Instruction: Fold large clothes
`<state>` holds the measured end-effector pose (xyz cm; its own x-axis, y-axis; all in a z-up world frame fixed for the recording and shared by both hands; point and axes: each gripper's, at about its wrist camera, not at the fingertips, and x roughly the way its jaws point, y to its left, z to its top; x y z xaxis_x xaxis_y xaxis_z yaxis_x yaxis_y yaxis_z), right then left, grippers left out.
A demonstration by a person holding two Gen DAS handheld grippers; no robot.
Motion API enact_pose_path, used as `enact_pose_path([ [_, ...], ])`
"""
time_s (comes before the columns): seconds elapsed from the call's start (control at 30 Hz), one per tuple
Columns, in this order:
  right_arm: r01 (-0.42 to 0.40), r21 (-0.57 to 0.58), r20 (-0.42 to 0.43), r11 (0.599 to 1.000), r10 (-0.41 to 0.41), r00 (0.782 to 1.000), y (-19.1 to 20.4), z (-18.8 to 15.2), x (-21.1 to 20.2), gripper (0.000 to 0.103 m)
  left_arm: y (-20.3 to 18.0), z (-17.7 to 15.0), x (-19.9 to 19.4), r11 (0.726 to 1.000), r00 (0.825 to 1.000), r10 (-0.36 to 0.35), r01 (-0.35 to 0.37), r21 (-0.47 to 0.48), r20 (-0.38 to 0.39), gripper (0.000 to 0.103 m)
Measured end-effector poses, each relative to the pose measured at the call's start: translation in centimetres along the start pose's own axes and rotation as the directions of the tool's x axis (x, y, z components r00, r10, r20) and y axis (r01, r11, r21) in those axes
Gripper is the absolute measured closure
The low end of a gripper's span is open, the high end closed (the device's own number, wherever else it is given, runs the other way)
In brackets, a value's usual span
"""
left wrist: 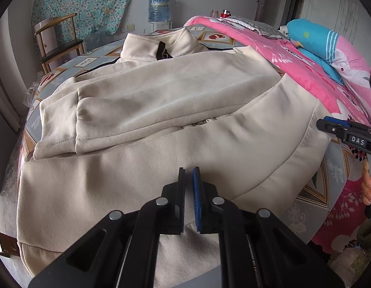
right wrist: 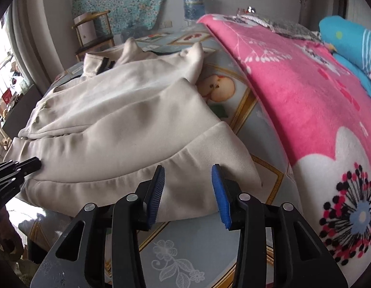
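A large cream zip jacket (left wrist: pixel 173 96) lies spread on the bed, collar at the far end, one sleeve folded across its front. My left gripper (left wrist: pixel 189 170) is shut on the ribbed hem band near the middle of the near edge. From the right wrist view its tip (right wrist: pixel 29 165) presses into the hem seam. My right gripper (right wrist: pixel 188 168) stands open at the jacket's (right wrist: pixel 113 120) near right hem corner. The corner cloth lies between its blue pads, which do not press on it. One of its fingers (left wrist: pixel 334 127) shows at the right edge of the left wrist view.
The bed has a fruit-patterned sheet (right wrist: pixel 233 110). A pink floral blanket (right wrist: pixel 305 84) and a blue pillow (right wrist: pixel 346 38) fill its right side. A wooden chair (left wrist: pixel 58 40) and a water bottle (left wrist: pixel 157 7) stand by the far wall. A hand (left wrist: pixel 368 187) holds the right gripper's handle.
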<state>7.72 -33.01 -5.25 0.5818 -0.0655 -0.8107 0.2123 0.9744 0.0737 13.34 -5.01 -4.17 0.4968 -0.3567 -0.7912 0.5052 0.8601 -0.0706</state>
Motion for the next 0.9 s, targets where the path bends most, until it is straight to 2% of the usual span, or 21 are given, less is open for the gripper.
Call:
enact_pose_path([
  [0.03,-0.003,0.016,0.005,1.0,0.003,1.0,-0.4,-0.2,0.5,0.064,0.0,0.0,0.0,1.0,1.0,-0.002,0.002,-0.001,-0.002,0.095],
  [0.13,0.046,-0.037,-0.011,0.998,-0.046,0.999,0.8,0.4,0.0,0.064,0.3,0.2,-0.2,1.0,1.0,0.003,-0.003,-0.015,-0.013,0.095],
  [0.2,0.032,-0.051,0.0,0.998,-0.032,0.999,1.8,0.7,-1.2,0.064,0.9,0.4,-1.3,0.999,1.0,0.006,-0.006,-0.036,0.004,0.095],
  [0.27,-0.013,-0.078,0.037,0.997,0.016,0.999,3.2,0.9,-2.8,0.056,1.7,0.4,-3.2,0.997,0.999,-0.029,0.031,-0.07,0.037,0.095],
  [0.33,-0.102,-0.109,0.049,0.989,0.108,0.993,5.1,1.0,-4.1,0.049,2.4,0.1,-5.1,0.993,0.995,-0.075,0.081,-0.086,0.065,0.095],
  [0.37,-0.157,-0.125,0.043,0.98,0.164,0.986,6.2,0.8,-4.5,0.049,2.5,-0.2,-5.8,0.992,0.994,-0.092,0.097,-0.083,0.064,0.095],
  [0.43,-0.256,-0.167,0.006,0.952,0.26,0.965,8.7,0.3,-4.7,0.049,2.5,-1.1,-6.3,0.991,0.994,-0.108,0.11,-0.076,0.032,0.095],
  [0.5,-0.3,-0.23,-0.027,0.926,0.302,0.953,11.3,-0.6,-4.3,0.049,2.1,-2.3,-5.9,0.993,0.995,-0.099,0.099,-0.065,-0.007,0.095],
  [0.6,-0.295,-0.3,-0.079,0.907,0.285,0.955,14.2,-2.0,-2.8,0.049,1.8,-4.0,-4.1,0.999,0.996,0.008,-0.012,-0.046,-0.085,0.095],
  [0.7,-0.275,-0.314,-0.133,0.909,0.245,0.961,15.1,-3.2,-0.8,0.047,2.1,-4.8,-3.9,0.997,0.998,0.003,-0.008,-0.07,-0.066,0.095],
  [0.8,-0.254,-0.309,-0.135,0.916,0.222,0.966,15.4,-2.8,-1.8,0.047,2.6,-4.7,-4.9,0.996,0.999,0.002,-0.007,-0.091,-0.053,0.095],
  [0.83,-0.251,-0.317,-0.119,0.915,0.224,0.967,15.6,-2.6,-2.5,0.047,2.8,-4.6,-5.6,0.996,0.999,0.004,-0.008,-0.09,-0.034,0.095],
  [0.9,-0.296,-0.329,-0.094,0.897,0.28,0.955,16.3,-2.1,-3.9,0.047,3.2,-4.5,-6.6,0.996,1.0,0.014,-0.015,-0.091,-0.011,0.095],
])
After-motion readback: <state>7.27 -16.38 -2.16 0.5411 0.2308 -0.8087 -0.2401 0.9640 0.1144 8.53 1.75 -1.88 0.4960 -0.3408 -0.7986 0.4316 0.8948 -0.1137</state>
